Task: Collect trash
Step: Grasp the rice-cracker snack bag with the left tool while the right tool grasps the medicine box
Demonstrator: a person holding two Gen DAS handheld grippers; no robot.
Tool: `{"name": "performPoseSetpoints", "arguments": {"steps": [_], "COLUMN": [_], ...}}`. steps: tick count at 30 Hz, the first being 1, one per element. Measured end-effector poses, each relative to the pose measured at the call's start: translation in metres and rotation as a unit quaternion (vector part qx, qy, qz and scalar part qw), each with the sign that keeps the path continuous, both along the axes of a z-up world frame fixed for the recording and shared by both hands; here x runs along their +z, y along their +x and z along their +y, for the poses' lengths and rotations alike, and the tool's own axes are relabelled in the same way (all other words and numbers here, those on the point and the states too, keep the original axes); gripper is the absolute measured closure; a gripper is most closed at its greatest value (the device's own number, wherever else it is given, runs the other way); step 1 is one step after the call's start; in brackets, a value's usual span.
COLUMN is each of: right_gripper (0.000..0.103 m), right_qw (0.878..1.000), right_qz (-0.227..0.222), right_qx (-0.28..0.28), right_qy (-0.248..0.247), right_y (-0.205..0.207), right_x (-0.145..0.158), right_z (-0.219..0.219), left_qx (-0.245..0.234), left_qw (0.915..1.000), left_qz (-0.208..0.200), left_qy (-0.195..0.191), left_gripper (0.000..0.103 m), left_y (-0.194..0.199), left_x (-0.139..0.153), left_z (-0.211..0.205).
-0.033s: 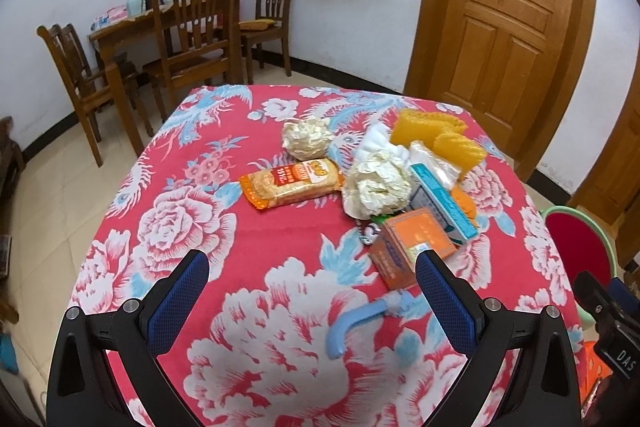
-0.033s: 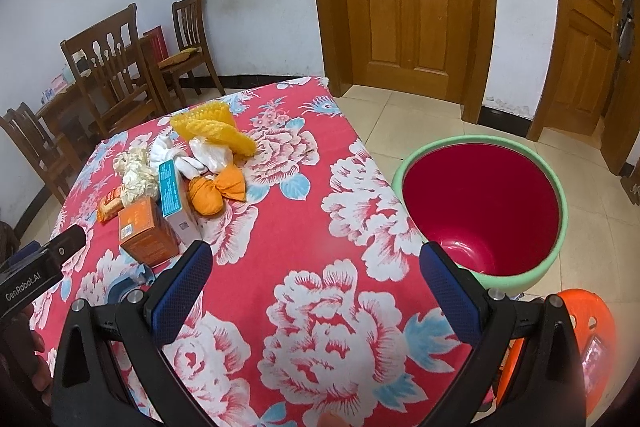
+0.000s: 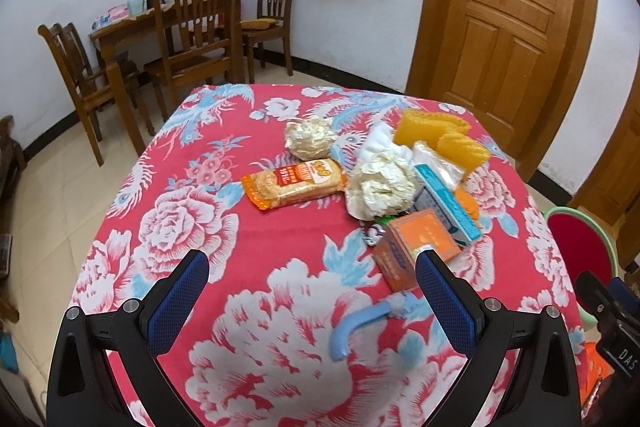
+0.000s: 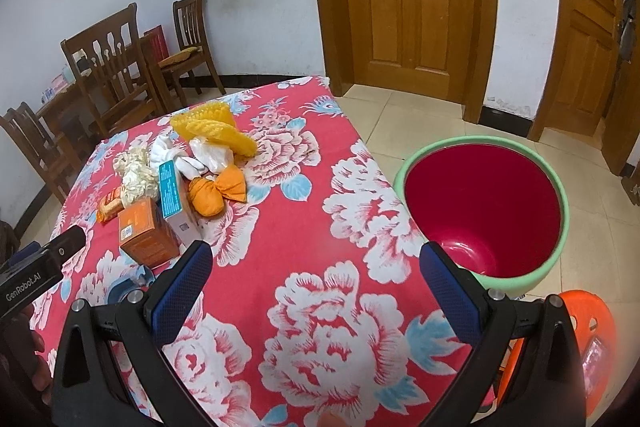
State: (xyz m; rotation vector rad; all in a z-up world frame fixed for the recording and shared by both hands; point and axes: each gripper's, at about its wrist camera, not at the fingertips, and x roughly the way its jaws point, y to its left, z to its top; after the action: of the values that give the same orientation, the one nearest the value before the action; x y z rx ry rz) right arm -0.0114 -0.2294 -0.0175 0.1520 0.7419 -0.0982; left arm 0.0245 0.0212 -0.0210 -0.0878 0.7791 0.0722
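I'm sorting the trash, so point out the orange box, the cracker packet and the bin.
orange box (image 3: 416,243), left wrist view, top face.
cracker packet (image 3: 294,183), left wrist view, middle.
bin (image 4: 482,143), right wrist view, green rim.

We see no change since the earlier frames, which share the same timestamp: left gripper and right gripper sit in identical poses, jaws equally wide. The trash pile, orange box included, and the bin haven't moved.
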Motion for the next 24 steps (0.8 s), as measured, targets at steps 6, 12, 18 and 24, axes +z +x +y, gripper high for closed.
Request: {"name": "performPoseSetpoints", "arguments": {"steps": [6, 12, 18, 24], "right_gripper": [0.002, 0.002, 0.002, 0.001], "right_qw": [1.0, 1.0, 0.999, 0.999], "right_qz": [0.001, 0.004, 0.018, 0.037], "right_qx": [0.016, 0.03, 0.038, 0.033], "right_qy": [-0.005, -0.007, -0.008, -0.01], "right_y": [0.025, 0.047, 0.066, 0.081], "right_x": [0.009, 0.012, 0.007, -0.003], "right_z": [0.006, 0.017, 0.025, 0.029], "left_qx": [0.018, 0.024, 0.006, -0.029], "left_qw": [0.9998, 0.9996, 0.9994, 0.9978], "left_qz": [0.002, 0.014, 0.026, 0.043], "left_qy": [0.0, 0.008, 0.024, 0.042], "left_gripper": [0.0, 0.0, 0.0, 0.0], "left_y": [0.013, 0.036, 0.064, 0.09], "left_x": [0.0, -0.004, -0.014, -0.028], "left_z": [0.018, 0.036, 0.044, 0.045]}}
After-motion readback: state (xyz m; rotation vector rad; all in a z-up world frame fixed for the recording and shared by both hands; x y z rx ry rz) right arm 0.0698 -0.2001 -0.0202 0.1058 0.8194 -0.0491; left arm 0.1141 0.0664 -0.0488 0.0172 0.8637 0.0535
